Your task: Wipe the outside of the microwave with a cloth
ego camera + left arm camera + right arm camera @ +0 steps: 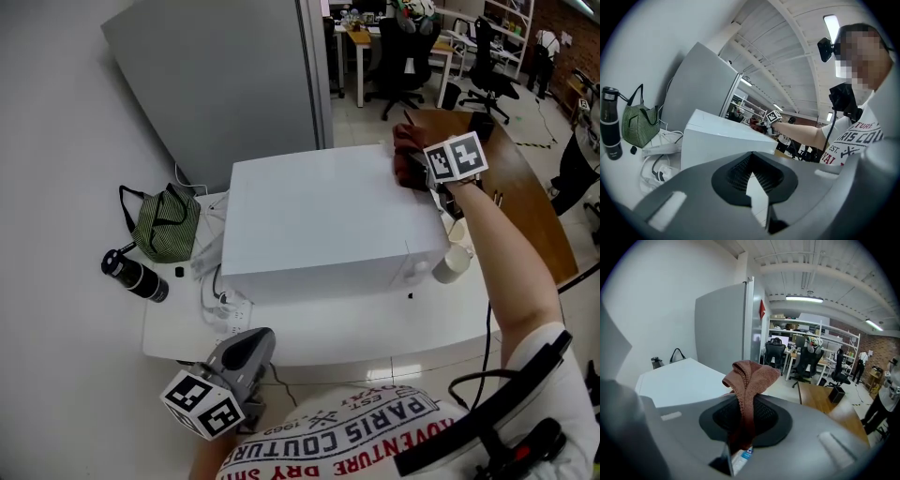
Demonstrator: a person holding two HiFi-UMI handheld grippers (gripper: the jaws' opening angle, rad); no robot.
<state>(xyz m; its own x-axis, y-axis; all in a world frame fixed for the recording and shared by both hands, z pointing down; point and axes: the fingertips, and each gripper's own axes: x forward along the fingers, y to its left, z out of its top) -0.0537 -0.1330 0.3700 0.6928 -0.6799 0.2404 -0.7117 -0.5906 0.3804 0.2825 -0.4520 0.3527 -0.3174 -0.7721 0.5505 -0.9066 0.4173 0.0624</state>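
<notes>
- Right gripper view: right gripper [743, 401] jaws clamp the brown cloth [751, 373], at the far right corner of the white microwave [319, 220] top.
- Left gripper [751, 164]: jaws together, empty, in front of the microwave.

Left tool [751, 172] closed, empty — white microwave [717, 140] ahead.
</notes>
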